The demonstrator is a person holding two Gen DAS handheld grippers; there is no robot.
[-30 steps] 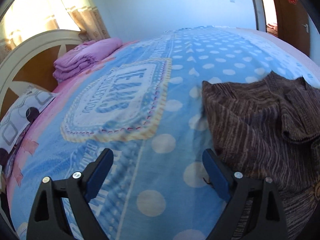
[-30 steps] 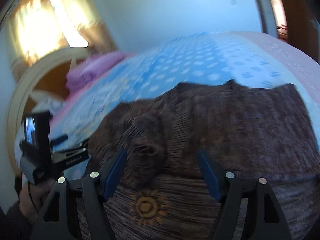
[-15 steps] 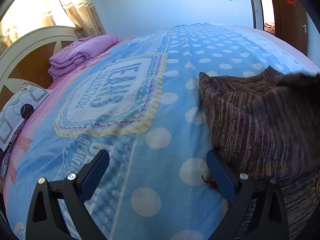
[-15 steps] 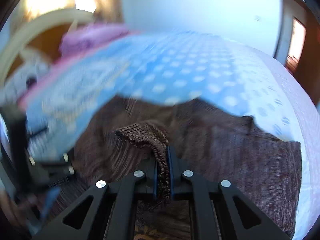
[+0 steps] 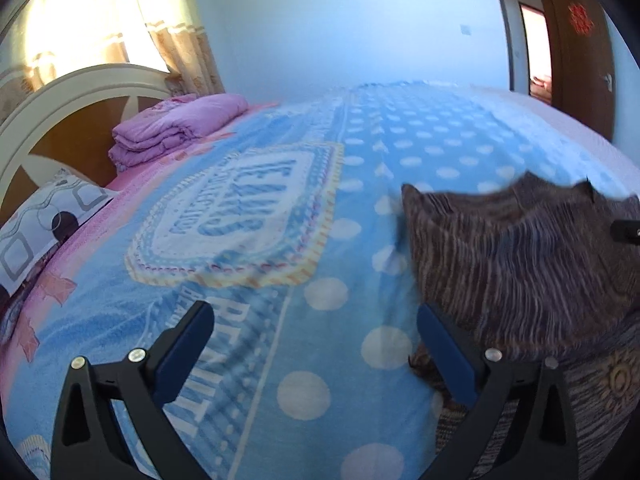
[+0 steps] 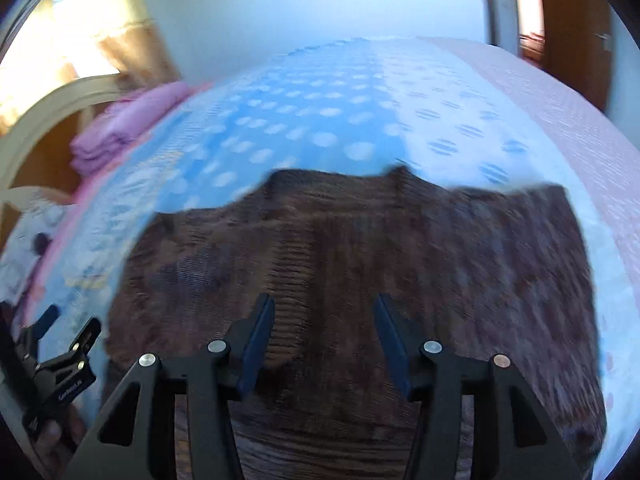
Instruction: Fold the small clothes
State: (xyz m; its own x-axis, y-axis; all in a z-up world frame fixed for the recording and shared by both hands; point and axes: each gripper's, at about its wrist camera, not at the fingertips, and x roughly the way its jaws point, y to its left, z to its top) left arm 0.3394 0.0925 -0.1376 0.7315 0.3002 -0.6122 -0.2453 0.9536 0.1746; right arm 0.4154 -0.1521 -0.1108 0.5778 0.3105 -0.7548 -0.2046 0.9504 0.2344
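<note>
Right tongs (image 6: 322, 340) had pinched a fold of the sweater (image 6: 360, 264) half a second earlier; they were just opening, nothing between them (fold dropped). Sweater lay on the bed (image 5: 280, 320). Left tongs (image 5: 316, 344) wide, empty.

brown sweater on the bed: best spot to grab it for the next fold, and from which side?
Probably the far left corner of the brown sweater, where its edge comes to a raised point over the blue blanket. Come in with the left gripper from the bare blanket side. It is open and empty beside that edge. The right gripper, just opening, holds nothing.
</note>
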